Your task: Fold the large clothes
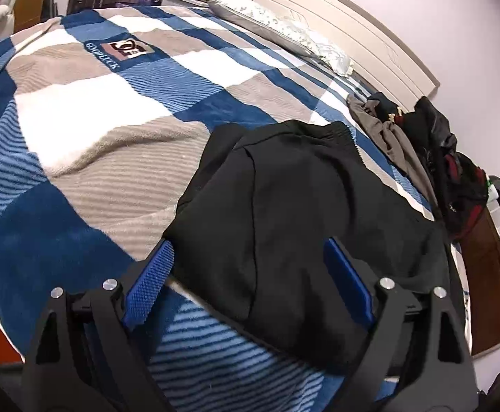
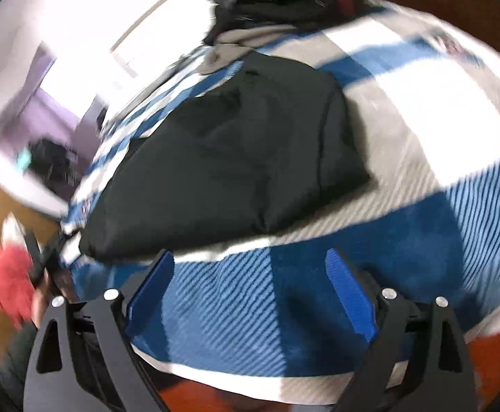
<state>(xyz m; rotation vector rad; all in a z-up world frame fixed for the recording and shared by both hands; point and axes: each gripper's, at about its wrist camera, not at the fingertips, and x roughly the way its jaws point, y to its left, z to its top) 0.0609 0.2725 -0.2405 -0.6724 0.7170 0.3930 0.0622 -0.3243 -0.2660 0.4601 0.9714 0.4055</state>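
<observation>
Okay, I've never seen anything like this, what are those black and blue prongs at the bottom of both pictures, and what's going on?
Those prongs are two hand-held grippers; a person carries one in each hand, each with a camera looking along its fingers. One picture is from the left gripper, the other from the right gripper, which is blurred. Both stand open and hold nothing. A folded black garment lies on a bed with a blue, white and grey checked blanket. More clothes are piled at the bed's edge, near a pillow.

Matt black cloth garment (image 1: 301, 213); fuzzy ribbed blanket (image 1: 119, 178).
</observation>
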